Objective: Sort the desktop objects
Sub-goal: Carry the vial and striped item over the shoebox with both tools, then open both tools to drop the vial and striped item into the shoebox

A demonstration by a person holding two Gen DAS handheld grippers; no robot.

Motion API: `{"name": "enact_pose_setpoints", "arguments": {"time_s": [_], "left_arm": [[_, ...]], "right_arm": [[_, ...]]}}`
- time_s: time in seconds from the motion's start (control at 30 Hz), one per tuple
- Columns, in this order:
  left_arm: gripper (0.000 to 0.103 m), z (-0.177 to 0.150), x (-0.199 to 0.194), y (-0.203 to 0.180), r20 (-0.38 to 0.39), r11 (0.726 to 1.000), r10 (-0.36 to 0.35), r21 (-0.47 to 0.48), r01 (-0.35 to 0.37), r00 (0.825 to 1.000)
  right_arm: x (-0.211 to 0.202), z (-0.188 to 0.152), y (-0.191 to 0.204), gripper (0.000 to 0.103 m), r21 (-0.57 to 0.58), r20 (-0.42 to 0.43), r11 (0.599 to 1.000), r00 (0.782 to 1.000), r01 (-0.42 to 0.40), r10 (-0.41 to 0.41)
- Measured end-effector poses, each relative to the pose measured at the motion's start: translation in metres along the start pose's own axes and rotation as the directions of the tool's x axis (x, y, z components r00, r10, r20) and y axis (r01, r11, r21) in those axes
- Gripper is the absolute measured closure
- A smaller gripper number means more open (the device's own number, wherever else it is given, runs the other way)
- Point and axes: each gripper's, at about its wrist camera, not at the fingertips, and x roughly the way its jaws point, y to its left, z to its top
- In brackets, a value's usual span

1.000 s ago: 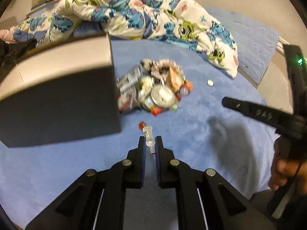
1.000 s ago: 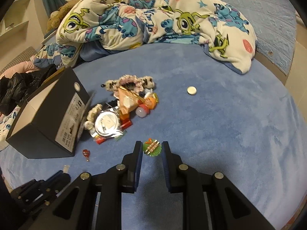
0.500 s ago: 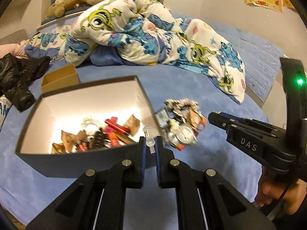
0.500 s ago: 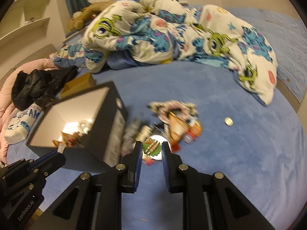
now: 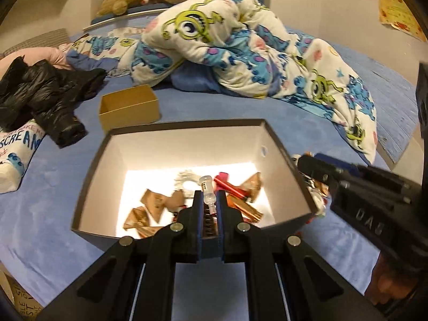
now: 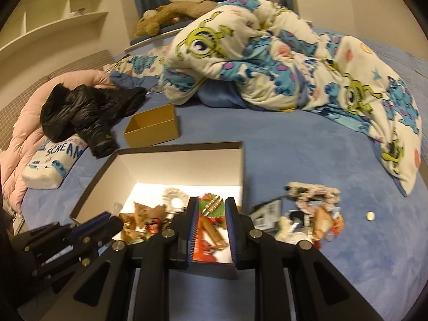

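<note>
Held over the open box [image 5: 281, 149] on the bed [image 6: 307, 147], ready for dropping in: small vial [image 5: 207, 188] pinched in nearly closed left hand-held gripper [image 5: 209, 203], green clip [image 6: 211, 205] clamped in narrowly parted right hand-held gripper [image 6: 212, 210].

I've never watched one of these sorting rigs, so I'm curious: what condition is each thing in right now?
Left tool: shut on small clear vial, above the box.
Right tool: shut on green hair clip.
Dark box: open, partly filled.
Small cardboard box: open; inside not visible.
Pile of small items: loose on the blue bedspread.
</note>
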Motion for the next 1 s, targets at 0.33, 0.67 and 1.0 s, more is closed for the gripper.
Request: {"name": "enact_pose_setpoints", "arguments": {"time_s": [0.33, 0.67, 1.0], "left_arm": [[0.094, -0.001, 0.004, 0.023, -0.013, 0.999, 0.031, -0.022, -0.032, 0.999], [0.093, -0.006, 0.02, 0.025, -0.034, 0.999, 0.023, -0.028, -0.024, 0.999], [0.093, -0.021, 0.044, 0.029, -0.075, 0.999, 0.017, -0.034, -0.02, 0.997]], "right_arm": [[0.022, -0.008, 0.023, 0.083, -0.002, -0.036, 1.0, 0.999, -0.025, 0.024], [0.03, -0.008, 0.02, 0.083, -0.002, -0.051, 1.0, 0.998, -0.022, 0.021], [0.05, -0.021, 0.02, 0.083, -0.002, -0.095, 1.0, 0.995, -0.024, 0.024]]}}
